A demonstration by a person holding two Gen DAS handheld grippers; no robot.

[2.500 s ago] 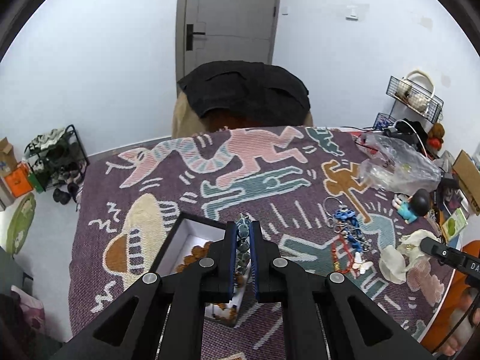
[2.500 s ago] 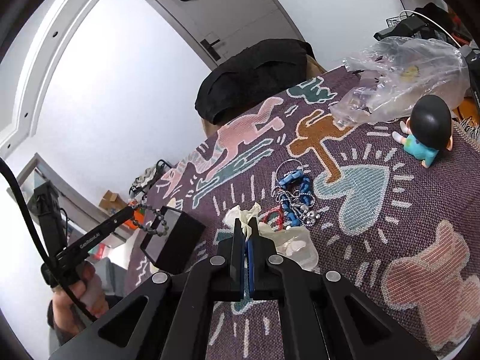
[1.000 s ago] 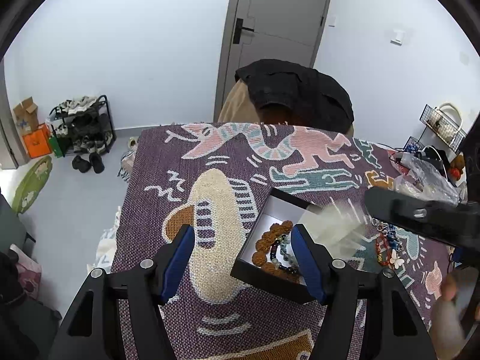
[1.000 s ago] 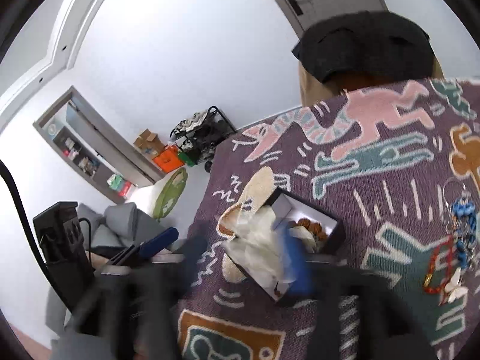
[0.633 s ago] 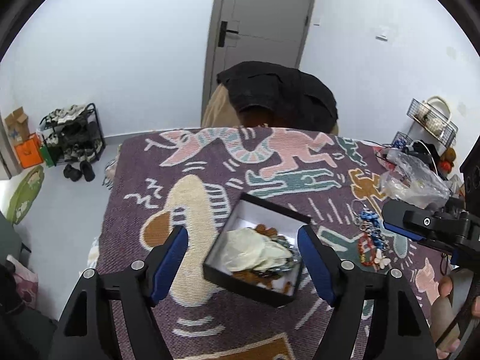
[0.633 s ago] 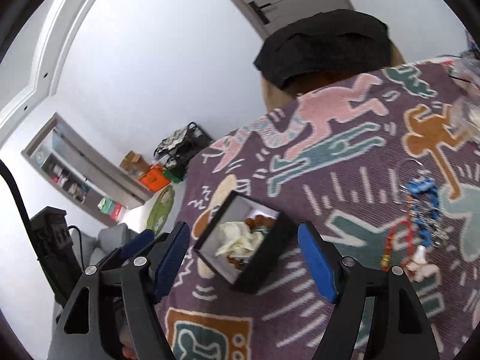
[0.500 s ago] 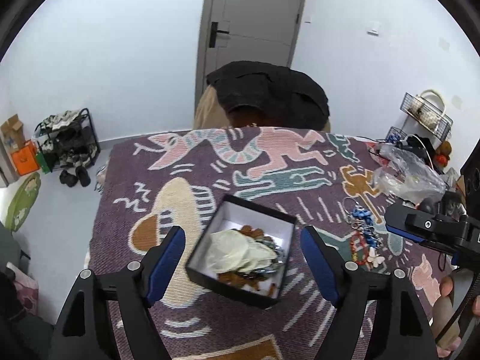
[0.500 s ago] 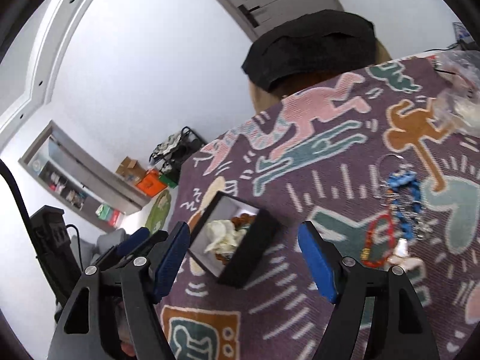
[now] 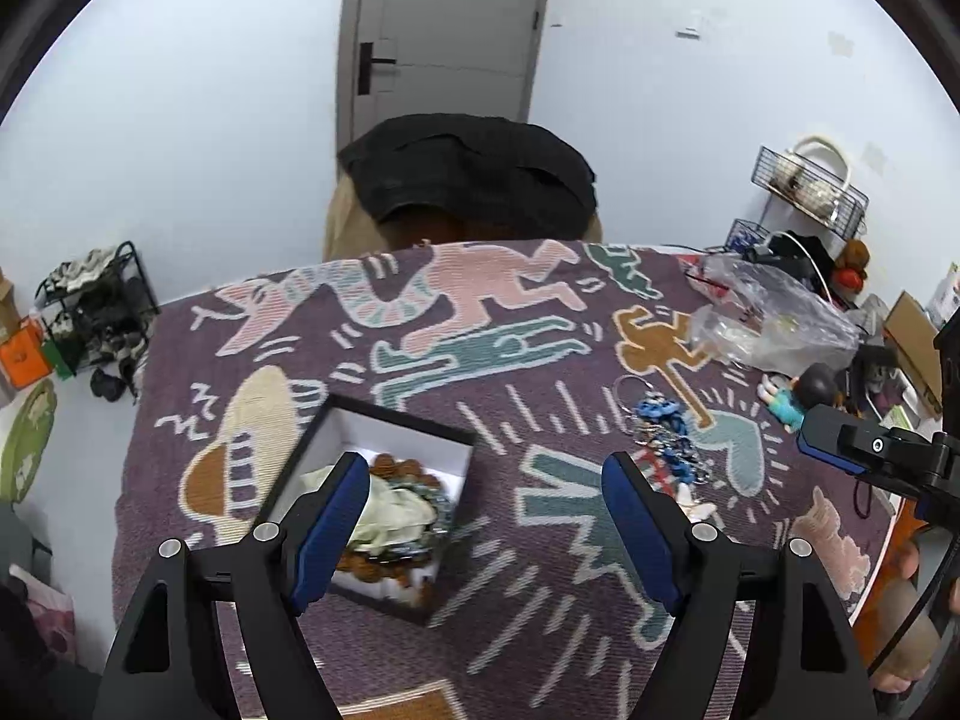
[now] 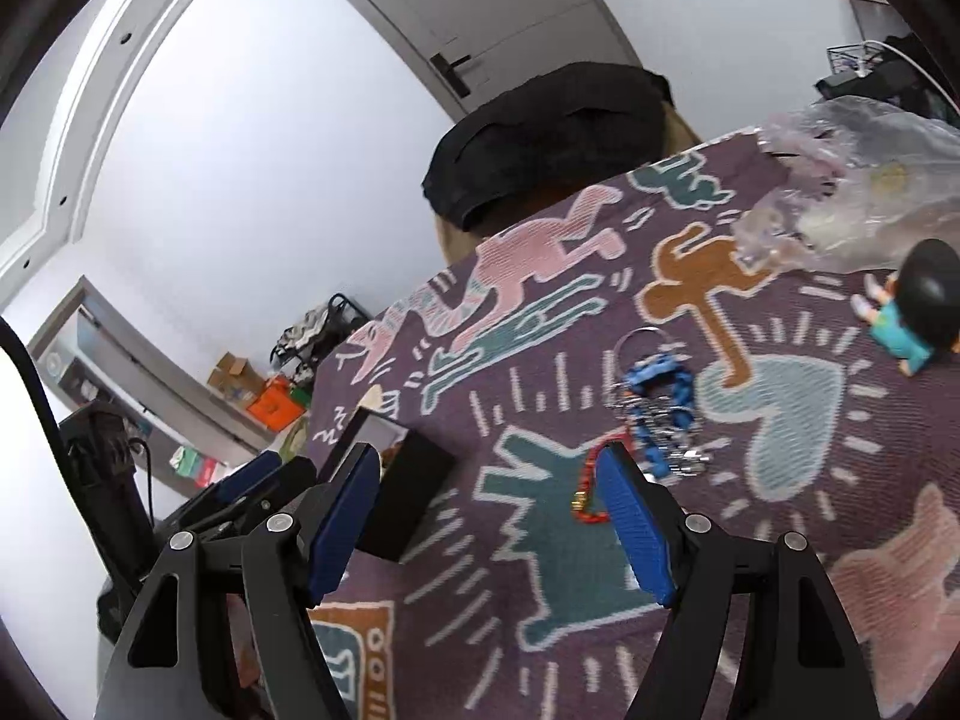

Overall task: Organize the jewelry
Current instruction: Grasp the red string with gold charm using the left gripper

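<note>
A black jewelry box (image 9: 336, 450) with a white lining sits on the patterned cloth, holding a white piece, brown beads and a dark bead bracelet (image 9: 390, 510). It also shows in the right wrist view (image 10: 408, 492). My left gripper (image 9: 486, 516) is open and empty above the cloth just right of the box. My right gripper (image 10: 489, 516) is open and empty above the cloth. A red bead bracelet (image 10: 585, 492) lies by its right finger. A blue keychain bundle (image 10: 657, 402) lies beyond, also in the left wrist view (image 9: 660, 426).
A clear plastic bag (image 9: 762, 324) and a small figurine (image 10: 912, 306) lie at the table's right. A white shell-like piece (image 9: 696, 501) lies near the red beads. A chair draped in black cloth (image 9: 468, 180) stands behind the table.
Both grippers let go: the dark bead bracelet and the white piece now lie in the box. Both grippers opened wide and swung right, toward the red bracelet and blue keychains.
</note>
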